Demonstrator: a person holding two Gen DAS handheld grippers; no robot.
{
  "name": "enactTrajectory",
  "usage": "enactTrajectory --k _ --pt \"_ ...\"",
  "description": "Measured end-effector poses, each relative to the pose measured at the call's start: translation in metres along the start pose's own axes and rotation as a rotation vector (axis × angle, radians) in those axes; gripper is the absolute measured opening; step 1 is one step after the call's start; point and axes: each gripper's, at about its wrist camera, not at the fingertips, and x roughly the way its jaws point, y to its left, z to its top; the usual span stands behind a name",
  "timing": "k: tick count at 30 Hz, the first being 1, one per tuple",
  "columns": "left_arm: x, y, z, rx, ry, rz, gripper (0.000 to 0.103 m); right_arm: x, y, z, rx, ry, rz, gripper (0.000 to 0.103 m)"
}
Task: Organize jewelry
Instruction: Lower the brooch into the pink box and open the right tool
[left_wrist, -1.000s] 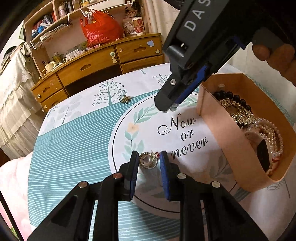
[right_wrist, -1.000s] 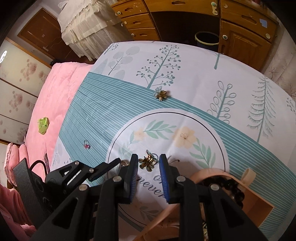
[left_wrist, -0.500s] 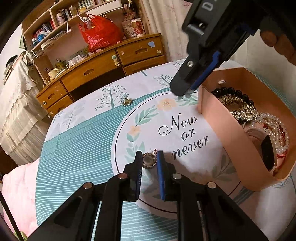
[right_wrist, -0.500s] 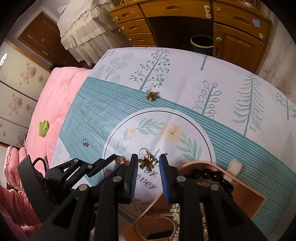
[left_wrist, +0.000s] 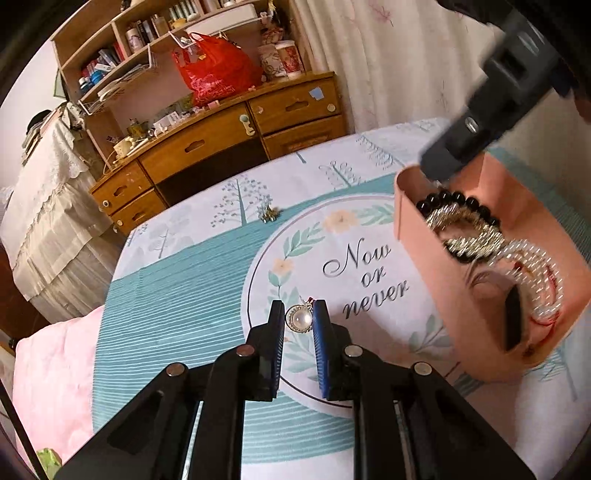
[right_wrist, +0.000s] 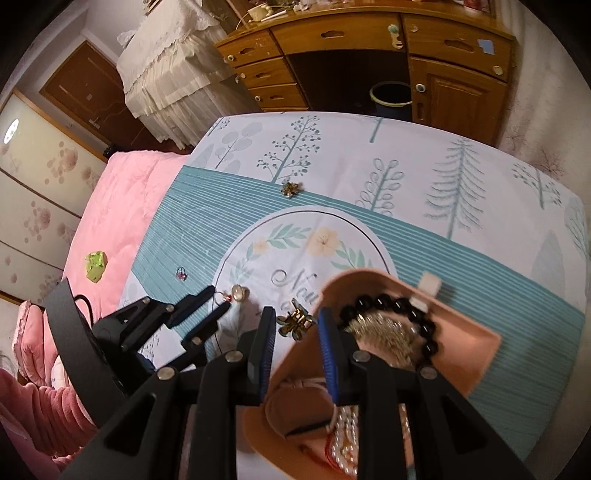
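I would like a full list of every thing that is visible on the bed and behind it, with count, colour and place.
Pearl pendant: one, white with silver rim, between the left tool's fingers.
Gold flower brooch: one, between the right tool's fingers, at the box rim.
Second gold brooch: one, on the cloth, far side.
Small ring: one, red stone, on teal stripes.
Jewelry box: one, peach, holding black beads, gold chain, pearls.
Printed cloth: one, teal and white.
Wooden desk: one, brown, behind.
Red bag: one, on the desk.
Left tool: black.
Right tool: black.
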Motion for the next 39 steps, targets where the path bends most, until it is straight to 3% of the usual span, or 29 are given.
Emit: enactTrajectory --k 9,16,18,20,22,25,28,33,39 --pt "-0.039 -0.028 0.018 -0.094 0.008 -0.109 0.013 -0.036 -0.017 -0.045 0.041 -0.034 -0.029 0.023" --pt "-0.055 -0.062 0.029 -0.131 -0.015 -0.215 0.013 -0.053 -0.041 -0.077 0.120 -0.065 0.015 0.024" --pt "-0.057 -0.073 0.029 -0.112 -0.012 -0.233 0.018 -0.055 -0.048 -0.084 0.142 -0.084 0.050 0.025" --pt "-0.058 -0.080 0.029 -0.094 -0.009 -0.203 0.045 -0.054 -0.056 -0.092 0.173 -0.074 0.061 0.029" --pt "-0.060 -0.084 0.029 -0.091 0.002 -0.188 0.057 -0.056 -0.059 -0.097 0.172 -0.077 0.050 0.029" --pt "-0.059 -0.084 0.028 -0.104 0.056 -0.200 0.059 -0.061 -0.063 -0.108 0.201 -0.090 0.081 0.029" --pt "-0.055 -0.081 0.024 -0.124 0.119 -0.182 0.070 -0.058 -0.064 -0.121 0.245 -0.081 0.106 0.029" --pt "-0.051 -0.063 0.007 -0.204 0.216 -0.154 0.071 -0.049 -0.054 -0.141 0.287 -0.067 0.150 0.029" --pt "-0.048 -0.025 -0.014 -0.228 0.246 -0.058 0.072 -0.037 -0.010 -0.155 0.217 -0.139 0.167 0.037"
